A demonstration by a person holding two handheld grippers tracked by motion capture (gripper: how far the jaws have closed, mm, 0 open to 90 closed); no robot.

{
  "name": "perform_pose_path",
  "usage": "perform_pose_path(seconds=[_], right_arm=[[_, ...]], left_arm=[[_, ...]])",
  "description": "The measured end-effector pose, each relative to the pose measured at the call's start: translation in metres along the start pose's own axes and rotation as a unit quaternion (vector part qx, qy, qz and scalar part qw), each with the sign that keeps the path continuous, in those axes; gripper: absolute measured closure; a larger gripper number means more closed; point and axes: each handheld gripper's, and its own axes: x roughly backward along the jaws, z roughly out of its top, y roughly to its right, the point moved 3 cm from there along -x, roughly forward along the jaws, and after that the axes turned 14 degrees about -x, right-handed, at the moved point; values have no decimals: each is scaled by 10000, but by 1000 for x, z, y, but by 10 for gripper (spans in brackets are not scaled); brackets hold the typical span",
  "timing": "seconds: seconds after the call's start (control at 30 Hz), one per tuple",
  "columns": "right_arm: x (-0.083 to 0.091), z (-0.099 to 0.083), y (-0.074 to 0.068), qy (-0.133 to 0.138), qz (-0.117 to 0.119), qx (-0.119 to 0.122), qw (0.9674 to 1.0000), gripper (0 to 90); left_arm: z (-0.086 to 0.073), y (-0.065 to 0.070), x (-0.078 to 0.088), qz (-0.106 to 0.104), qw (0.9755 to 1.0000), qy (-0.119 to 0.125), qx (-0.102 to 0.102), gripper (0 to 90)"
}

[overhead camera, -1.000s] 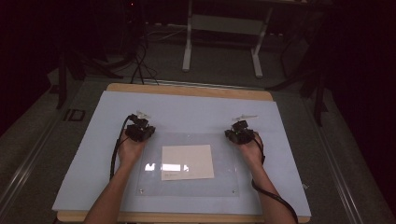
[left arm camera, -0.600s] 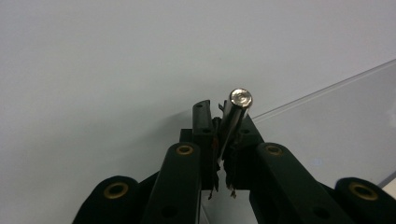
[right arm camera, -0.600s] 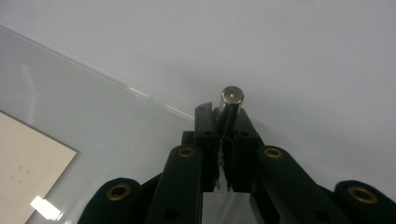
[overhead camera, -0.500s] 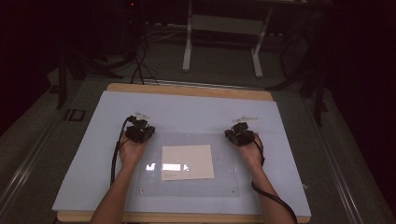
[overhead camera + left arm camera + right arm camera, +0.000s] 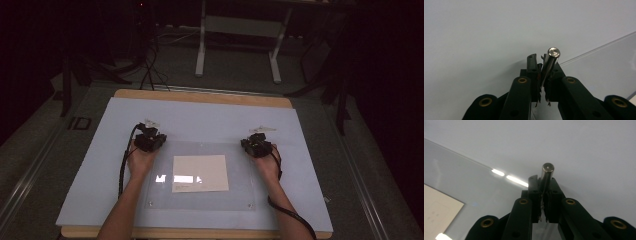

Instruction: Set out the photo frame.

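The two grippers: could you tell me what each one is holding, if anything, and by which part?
Each holds a small metal rod. The left gripper clamps its rod along the shaft, round end protruding; the right gripper grips its rod likewise.

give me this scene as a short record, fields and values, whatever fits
surface: pale mat over a wooden table
centre: clear sheet lying flat on a cream paper
left tool: shut on a metal rod, near the sheet's far left corner
right tool: shut on a second metal rod, near the sheet's far right corner
hands: one behind each tool, forearms coming in from the near edge
surroundings: dark floor, white stand legs beyond the table
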Motion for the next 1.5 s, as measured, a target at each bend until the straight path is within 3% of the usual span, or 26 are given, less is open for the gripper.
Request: perform_pose_path(seconds=[0.13, 0.23, 0.27, 0.3, 0.57, 0.77, 0.93, 1.2, 1.3, 1.5], right_arm=[[1, -2, 0, 79, 0, 1, 10000, 850], [1, -2, 0, 42, 16, 18, 10000, 849], [1, -2, 0, 42, 16, 18, 10000, 849], [1, -2, 0, 40, 28, 11, 10000, 848], [2, -3, 2, 126, 93, 3, 9999, 832], [6, -2, 2, 234, 105, 25, 9997, 790], [11, 1, 2, 428, 165, 15, 9989, 742], [22, 7, -3, 678, 274, 414, 9965, 786], [20, 7, 0, 664, 312, 322, 9968, 844], [19, 5, 2, 709, 394, 193, 9965, 836]], left_arm=[[1, 0, -1, 15, 10000, 11, 27, 834], [-2, -3, 0, -97, 9995, 124, 291, 788], [-2, -3, 0, -97, 9995, 124, 291, 782], [-3, -4, 1, -247, 9987, 214, 396, 782], [-5, -2, 21, -346, 9970, 627, 290, 693], [-5, -4, 38, -254, 9920, 1220, 189, 700], [-5, -4, 39, -247, 9926, 1189, 77, 735], [-7, -6, 32, -167, 9940, 1076, 78, 816], [-7, -6, 31, -169, 9940, 1082, 82, 820], [-6, -5, 28, -210, 9939, 1080, 59, 797]])
